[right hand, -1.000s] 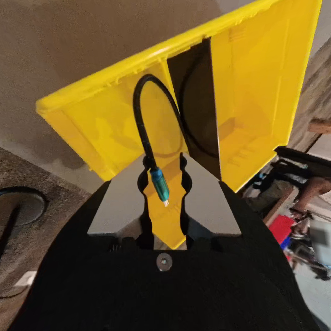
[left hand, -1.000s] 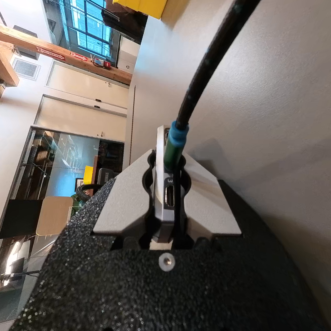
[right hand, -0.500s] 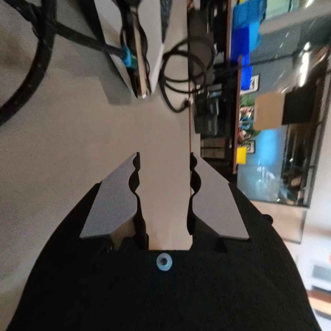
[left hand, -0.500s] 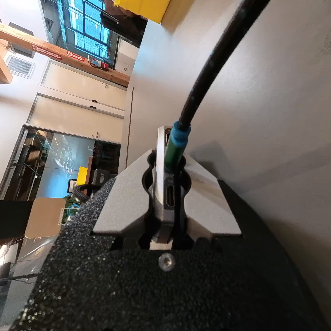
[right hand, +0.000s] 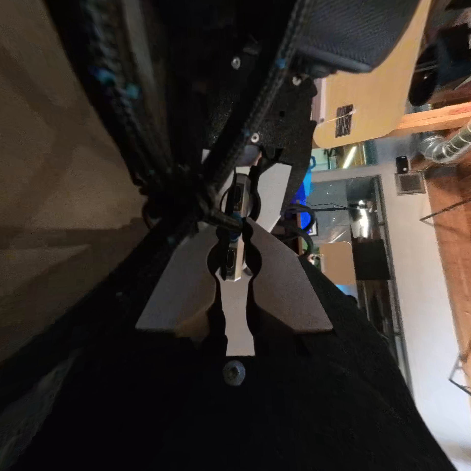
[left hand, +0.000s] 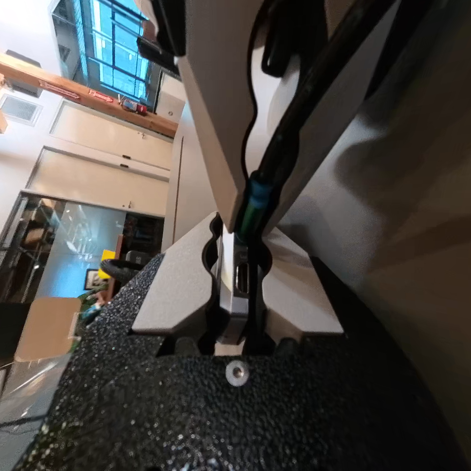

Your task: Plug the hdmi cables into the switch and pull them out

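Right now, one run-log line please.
left gripper: shut on switch | right gripper: closing around plugged blue connector | next: pull

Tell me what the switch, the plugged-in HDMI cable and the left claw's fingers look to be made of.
Switch: seemingly brushed metal, perhaps aluminium; silver-grey with a soft sheen and crisp edges.
HDMI cable: black braided jacket, judging by its woven texture; the plug's glossy blue-green collar looks like anodised metal or plastic.
Left claw fingers: matte pale grey, likely moulded or printed plastic; the body behind is grainy black.

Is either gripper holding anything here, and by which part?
The left gripper clamps the silver switch across its flat faces. The right gripper pinches the blue plug of the black cable seated in the switch.
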{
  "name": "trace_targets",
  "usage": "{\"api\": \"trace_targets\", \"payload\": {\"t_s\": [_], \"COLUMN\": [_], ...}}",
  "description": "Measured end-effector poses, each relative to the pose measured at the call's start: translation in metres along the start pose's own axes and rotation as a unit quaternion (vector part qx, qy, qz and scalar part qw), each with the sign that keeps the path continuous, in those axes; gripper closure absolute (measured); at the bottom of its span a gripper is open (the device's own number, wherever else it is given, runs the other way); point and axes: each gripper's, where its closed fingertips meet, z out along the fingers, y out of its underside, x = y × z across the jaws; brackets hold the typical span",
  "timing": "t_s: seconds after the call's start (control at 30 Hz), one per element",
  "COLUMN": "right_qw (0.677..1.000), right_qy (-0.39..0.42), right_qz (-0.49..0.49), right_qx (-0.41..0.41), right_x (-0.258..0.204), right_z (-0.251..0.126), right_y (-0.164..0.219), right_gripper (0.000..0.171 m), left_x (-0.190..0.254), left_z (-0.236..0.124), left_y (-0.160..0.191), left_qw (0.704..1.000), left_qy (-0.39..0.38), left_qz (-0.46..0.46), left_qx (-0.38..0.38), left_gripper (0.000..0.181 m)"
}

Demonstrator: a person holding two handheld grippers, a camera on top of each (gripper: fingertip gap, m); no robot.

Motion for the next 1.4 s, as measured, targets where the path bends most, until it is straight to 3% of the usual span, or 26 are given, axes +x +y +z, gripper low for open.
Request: {"api": "trace_targets", "payload": {"t_s": [0.13, 0.3, 0.43, 0.5, 0.57, 0.73, 0.9, 1.03, 1.13, 1.17, 1.3, 1.4], "right_qw": [0.998, 0.996, 0.998, 0.996, 0.986, 0.924, 0.829, 0.739, 0.633, 0.611, 0.604, 0.640], "right_qy": [-0.011, 0.053, 0.061, 0.075, 0.109, 0.146, 0.132, 0.116, 0.147, 0.136, 0.021, -0.030], "right_qz": [0.060, -0.008, 0.007, 0.032, -0.003, -0.070, -0.131, -0.208, -0.319, -0.359, -0.470, -0.490], "right_qx": [0.023, 0.070, -0.008, -0.047, -0.123, -0.348, -0.527, -0.630, -0.690, -0.693, -0.643, -0.592], "right_x": [0.001, 0.018, 0.016, 0.037, 0.070, 0.165, 0.233, 0.274, 0.310, 0.312, 0.260, 0.203], "right_z": [-0.005, -0.039, -0.055, -0.067, -0.087, -0.182, -0.302, -0.388, -0.438, -0.444, -0.426, -0.401], "right_y": [-0.005, -0.044, -0.008, 0.009, 0.035, 0.114, 0.180, 0.215, 0.228, 0.234, 0.265, 0.270], "right_gripper": [0.162, 0.162, 0.162, 0.162, 0.161, 0.160, 0.158, 0.158, 0.158, 0.159, 0.159, 0.159], "left_x": [0.003, -0.014, -0.012, -0.014, -0.015, -0.015, -0.015, -0.015, -0.014, -0.014, -0.014, -0.015], "left_z": [-0.001, 0.002, 0.004, 0.003, 0.003, 0.003, 0.003, 0.003, 0.003, 0.003, 0.003, 0.003], "left_y": [-0.008, 0.025, 0.023, 0.023, 0.022, 0.022, 0.022, 0.023, 0.023, 0.023, 0.023, 0.023], "left_qw": [1.000, 0.998, 0.998, 0.998, 0.998, 0.998, 0.998, 0.998, 0.998, 0.998, 0.998, 0.998], "left_qy": [0.009, -0.019, -0.027, -0.030, -0.030, -0.031, -0.031, -0.031, -0.032, -0.032, -0.033, -0.033], "left_qz": [-0.009, -0.057, -0.020, -0.032, -0.037, -0.036, -0.033, -0.029, -0.023, -0.022, -0.020, -0.020], "left_qx": [0.024, -0.036, -0.051, -0.042, -0.039, -0.037, -0.040, -0.043, -0.045, -0.046, -0.046, -0.045], "left_gripper": [0.157, 0.158, 0.158, 0.158, 0.158, 0.158, 0.157, 0.157, 0.157, 0.157, 0.157, 0.157]}}
